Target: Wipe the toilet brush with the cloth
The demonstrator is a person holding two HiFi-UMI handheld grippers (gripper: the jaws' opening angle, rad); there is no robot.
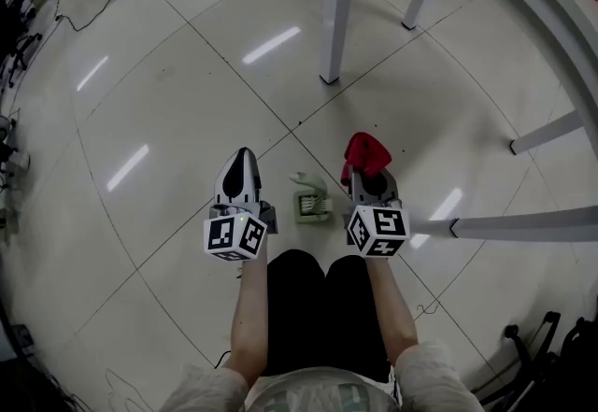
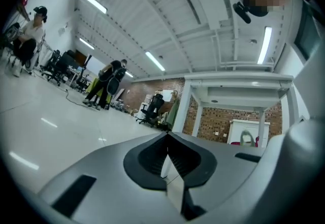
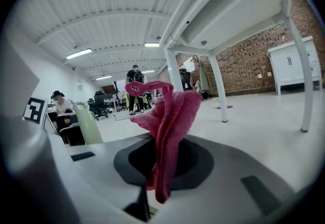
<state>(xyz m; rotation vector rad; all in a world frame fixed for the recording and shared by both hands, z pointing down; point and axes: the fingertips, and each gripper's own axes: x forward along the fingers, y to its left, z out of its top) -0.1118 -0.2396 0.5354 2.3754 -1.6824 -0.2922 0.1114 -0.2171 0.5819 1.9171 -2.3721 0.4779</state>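
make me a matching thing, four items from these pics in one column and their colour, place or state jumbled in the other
1. left gripper
2. right gripper
3. cloth
4. toilet brush

a. red and bunched up
b. pale green, on the floor
c. shut with nothing in it
d. shut on the cloth

Pairs: 1-c, 2-d, 3-a, 4-b

The toilet brush [image 1: 312,200] sits on the floor [image 1: 177,111] between the left gripper [image 1: 242,156] and the right gripper [image 1: 369,173], with the cloth [image 1: 365,153] between the latter's fingers.
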